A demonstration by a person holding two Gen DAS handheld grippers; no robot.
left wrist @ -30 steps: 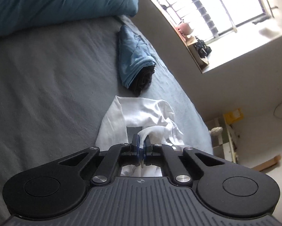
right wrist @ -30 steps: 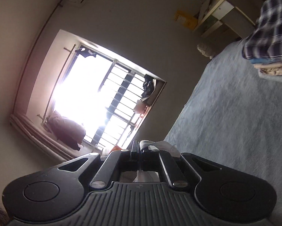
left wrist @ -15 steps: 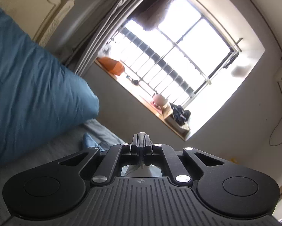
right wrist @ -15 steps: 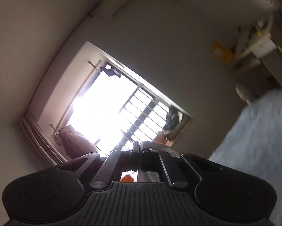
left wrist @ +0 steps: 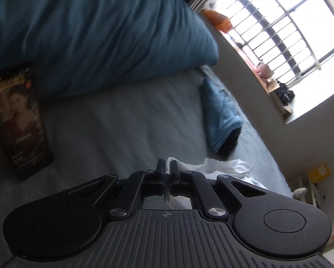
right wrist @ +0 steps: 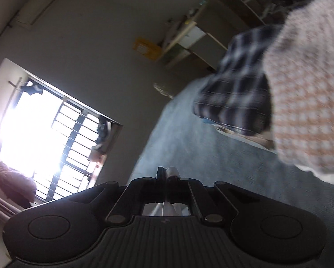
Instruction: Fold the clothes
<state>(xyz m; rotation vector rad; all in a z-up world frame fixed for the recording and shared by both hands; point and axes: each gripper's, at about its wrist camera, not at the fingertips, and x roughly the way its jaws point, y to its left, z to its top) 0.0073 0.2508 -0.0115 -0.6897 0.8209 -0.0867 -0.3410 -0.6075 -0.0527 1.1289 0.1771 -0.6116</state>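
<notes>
My left gripper (left wrist: 167, 167) pinches the white garment (left wrist: 220, 167), which trails toward the frame's lower right. My right gripper (right wrist: 167, 174) also pinches white cloth; I judge neither nearer

A white garment (left wrist: 220, 167) on a grey bedsheet (left wrist: 122, 116), teal pillow (left wrist: 95, 29) at 11 o'clock, with a navy plaid shirt (right wrist: 236, 87) and orange-checked cloth (right wrist: 307, 93) at 2 o'clock.
</notes>
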